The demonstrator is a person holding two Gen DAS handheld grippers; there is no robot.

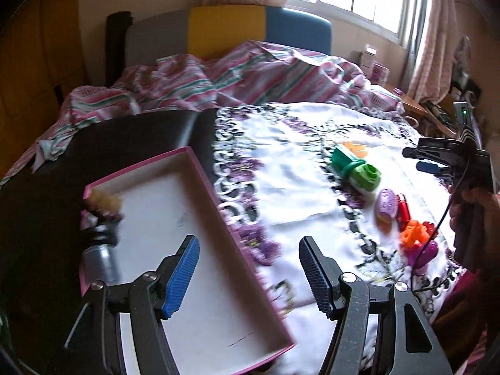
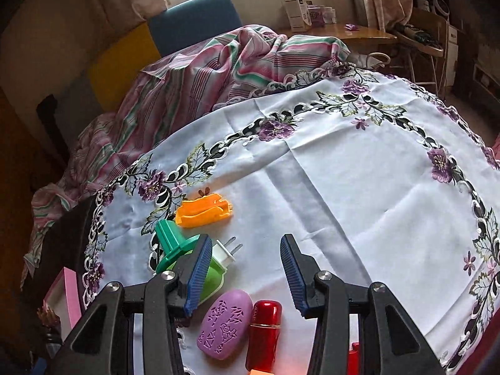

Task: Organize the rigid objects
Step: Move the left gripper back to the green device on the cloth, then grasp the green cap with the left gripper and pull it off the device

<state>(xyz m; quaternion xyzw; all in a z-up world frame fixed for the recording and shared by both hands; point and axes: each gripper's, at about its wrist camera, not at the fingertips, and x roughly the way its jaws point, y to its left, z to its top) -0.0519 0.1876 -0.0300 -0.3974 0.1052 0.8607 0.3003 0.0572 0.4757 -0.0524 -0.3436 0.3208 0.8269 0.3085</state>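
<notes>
1. The box (image 1: 175, 218), pink-rimmed and white inside, lies at the left edge of the cloth (image 2: 343, 187) spread over the bed (image 1: 175, 87). It looks mostly bare inside. At its far left corner there are a yellowish thing (image 1: 104, 201) and a grey cylinder (image 1: 100, 262); the blur makes it unclear whether they lie in the box or on its edge.
2. Most things are not sorted yet, it seems. They lie together on the cloth, well apart from the box: an orange holder (image 2: 203, 211), a green plug (image 2: 193, 259), a purple oval (image 2: 225, 328), a red tube (image 2: 264, 334), and more orange and purple pieces (image 1: 417, 243) toward the near right edge.
3. The left claw (image 1: 250, 276) hangs over the near right edge of the box, half open and holding nothing.
4. The right claw (image 2: 243, 275) hovers above the group, over the oval and the tube, its jaws apart with nothing between them.
5. In judgement, the task is at an early stage: nearly every piece still needs to go into the box.
</notes>
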